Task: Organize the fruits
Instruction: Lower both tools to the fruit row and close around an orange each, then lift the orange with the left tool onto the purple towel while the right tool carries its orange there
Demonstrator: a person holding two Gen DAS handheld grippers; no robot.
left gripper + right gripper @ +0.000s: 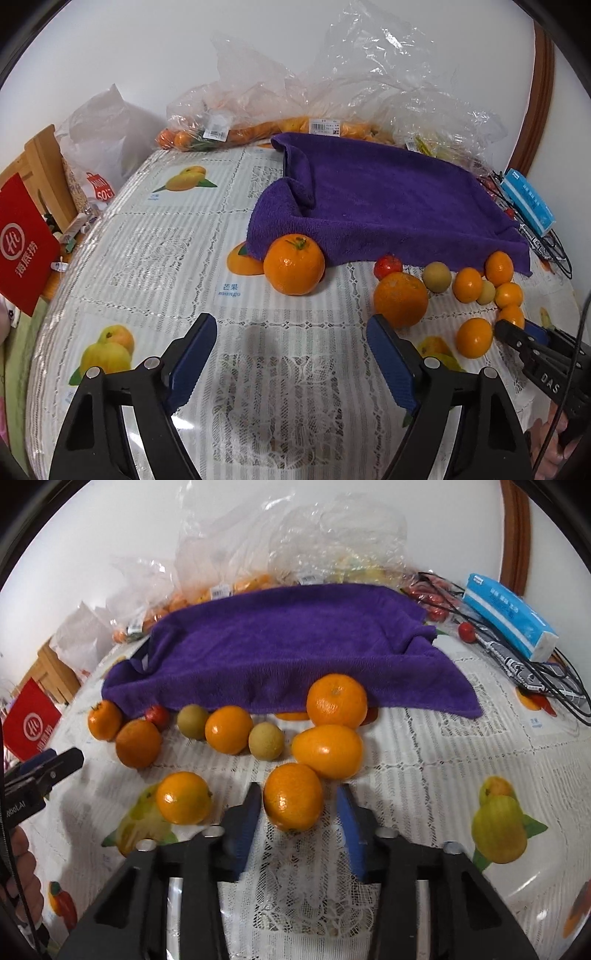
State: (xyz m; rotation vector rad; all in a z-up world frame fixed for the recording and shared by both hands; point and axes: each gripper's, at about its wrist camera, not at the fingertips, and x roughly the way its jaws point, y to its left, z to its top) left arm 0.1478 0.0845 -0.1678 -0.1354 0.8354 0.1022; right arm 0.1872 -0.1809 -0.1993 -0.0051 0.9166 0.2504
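In front of the left tongs [291, 354] the bench [177, 258] lies bare up to the large orange [294, 264]. Behind it the purple towel [384, 206] blocks the way. On the right, small fruits crowd close around the right tongs [295, 808], leaving only narrow gaps.

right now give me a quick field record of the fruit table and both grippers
surface: fruit-print tablecloth
cloth: purple towel, fruit along its near edge
left gripper: open, empty, aimed at large orange
right gripper: fingers around small orange, gap on one side
background: bagged fruit, blue tissue pack
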